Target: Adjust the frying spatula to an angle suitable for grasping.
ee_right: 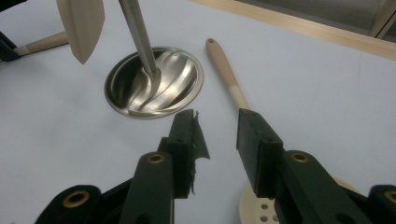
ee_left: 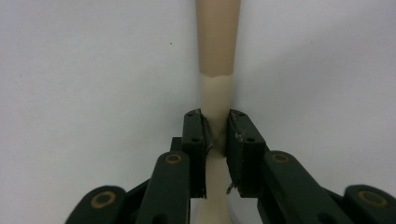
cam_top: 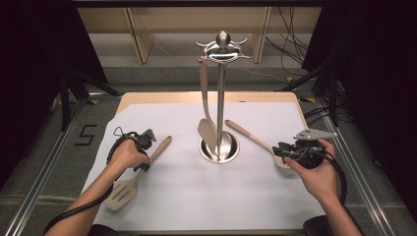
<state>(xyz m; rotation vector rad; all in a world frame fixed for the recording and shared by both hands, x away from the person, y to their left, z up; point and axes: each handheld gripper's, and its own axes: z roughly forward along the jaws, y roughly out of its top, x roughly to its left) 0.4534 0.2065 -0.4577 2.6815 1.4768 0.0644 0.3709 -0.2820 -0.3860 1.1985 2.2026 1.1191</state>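
Hanging utensils on rack (cam_top: 221, 98) | done: one spatula (cam_top: 206, 105) hung from its top | left tongs (ee_left: 215, 140) clamped on slotted spatula (cam_top: 129, 182) handle, lying flat | right tongs (ee_right: 217, 135) apart, jaws beside skimmer (ee_right: 231, 79) handle | two left.

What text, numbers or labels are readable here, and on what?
"5": black mark on the grey floor left of the table.
No readable text on the slotted spatula, the spoon, the hanging spatula, the metal stand or either gripper.
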